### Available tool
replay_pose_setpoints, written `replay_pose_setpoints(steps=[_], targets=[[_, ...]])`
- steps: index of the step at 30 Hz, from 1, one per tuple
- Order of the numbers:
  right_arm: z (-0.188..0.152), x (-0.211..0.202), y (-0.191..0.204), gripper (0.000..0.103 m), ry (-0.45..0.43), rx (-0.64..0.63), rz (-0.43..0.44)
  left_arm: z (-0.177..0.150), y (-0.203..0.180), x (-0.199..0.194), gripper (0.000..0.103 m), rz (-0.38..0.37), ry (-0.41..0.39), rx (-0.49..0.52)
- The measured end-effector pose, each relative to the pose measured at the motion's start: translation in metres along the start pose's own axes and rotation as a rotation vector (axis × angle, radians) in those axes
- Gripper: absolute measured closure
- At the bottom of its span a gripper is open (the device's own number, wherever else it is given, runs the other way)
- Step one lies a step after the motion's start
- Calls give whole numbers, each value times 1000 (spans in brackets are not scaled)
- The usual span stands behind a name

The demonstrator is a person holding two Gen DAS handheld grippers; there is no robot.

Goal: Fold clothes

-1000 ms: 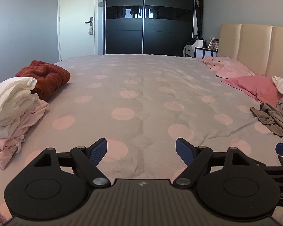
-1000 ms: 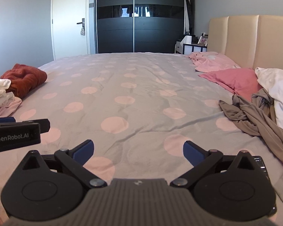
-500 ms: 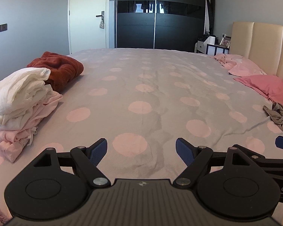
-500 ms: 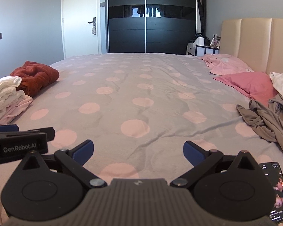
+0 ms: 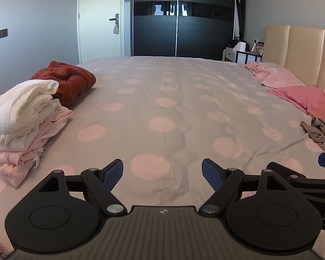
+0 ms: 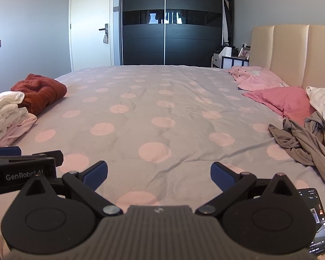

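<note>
While both claws (image 5: pixel 162 174) (image 6: pixel 159 174) gape empty, a phone (image 6: pixel 319 221) lies beside the taupe garment (image 6: pixel 303 143).

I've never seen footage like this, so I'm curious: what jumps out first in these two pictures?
A big grey bedspread with pink dots fills both views, with a black open gripper at the bottom of each: the left gripper and the right gripper. On the left sits a neat stack of folded clothes beside a rust-red bundle; on the right a crumpled taupe garment lies unfolded.

You face a black sliding-door wardrobe (image 5: pixel 184 19), a white door (image 5: pixel 101 21) left of it, grey walls (image 5: pixel 32 28), and a beige padded headboard (image 5: pixel 299 52) on your right.
</note>
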State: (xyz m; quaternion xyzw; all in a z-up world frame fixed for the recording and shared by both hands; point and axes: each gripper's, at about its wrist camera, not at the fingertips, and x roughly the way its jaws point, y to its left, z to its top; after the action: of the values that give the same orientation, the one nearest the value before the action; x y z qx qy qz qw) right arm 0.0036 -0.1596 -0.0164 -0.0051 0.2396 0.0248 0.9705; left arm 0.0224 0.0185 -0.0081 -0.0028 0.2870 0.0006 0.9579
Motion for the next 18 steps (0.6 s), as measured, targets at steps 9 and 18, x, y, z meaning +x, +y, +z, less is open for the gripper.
replay_pose_setpoints(steps=[9, 18], targets=[[-6, -5, -2, 1, -31, -15, -1, -2, -7, -5, 23, 3, -6, 37], [-8, -10, -5, 1, -30, -5, 2, -5, -9, -8, 24, 0, -19, 55]])
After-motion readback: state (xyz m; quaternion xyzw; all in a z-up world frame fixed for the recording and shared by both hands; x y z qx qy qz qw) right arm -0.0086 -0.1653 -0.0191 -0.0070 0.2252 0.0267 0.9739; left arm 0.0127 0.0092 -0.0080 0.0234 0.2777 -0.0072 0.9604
